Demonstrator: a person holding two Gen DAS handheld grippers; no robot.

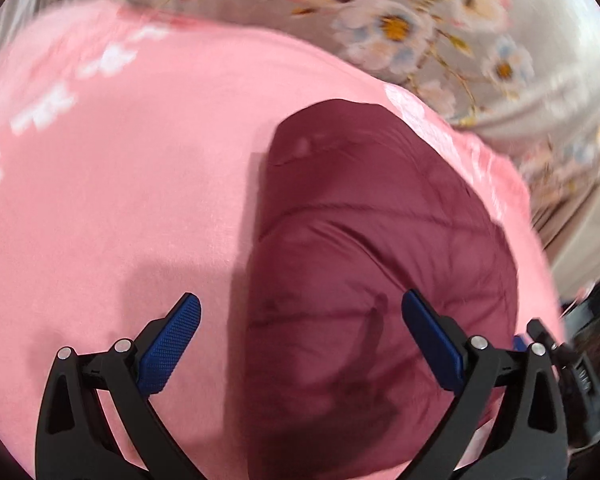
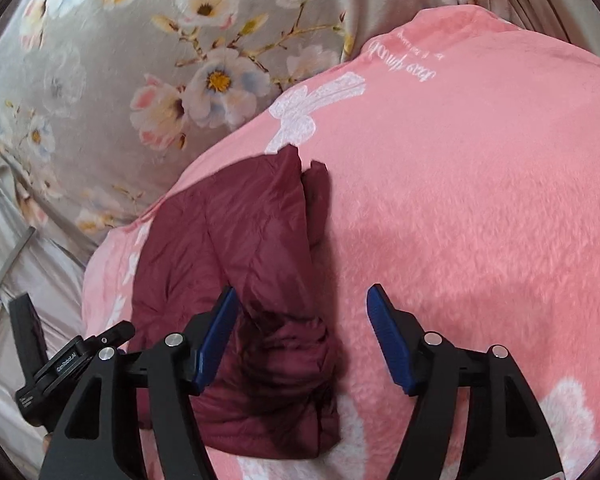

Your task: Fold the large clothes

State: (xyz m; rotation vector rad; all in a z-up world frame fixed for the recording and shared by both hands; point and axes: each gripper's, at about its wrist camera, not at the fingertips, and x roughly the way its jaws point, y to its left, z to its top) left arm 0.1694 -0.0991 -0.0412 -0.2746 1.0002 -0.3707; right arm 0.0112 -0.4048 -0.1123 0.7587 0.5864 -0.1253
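Observation:
A dark maroon quilted jacket (image 1: pixel 380 260) lies folded into a compact bundle on a pink fleece blanket (image 1: pixel 120 200). My left gripper (image 1: pixel 300 308) is open and empty, hovering above the jacket's near left edge. In the right wrist view the jacket (image 2: pixel 228 240) lies left of centre on the pink blanket (image 2: pixel 460 200). My right gripper (image 2: pixel 302 300) is open and empty above the jacket's right edge, with its left finger over the fabric. The left view is motion-blurred.
A grey bedsheet with a flower print (image 2: pixel 120 100) lies beyond the blanket, and it also shows in the left wrist view (image 1: pixel 420 32). The other gripper's black body (image 2: pixel 60 364) shows at lower left in the right wrist view and at the right edge of the left wrist view (image 1: pixel 560 356).

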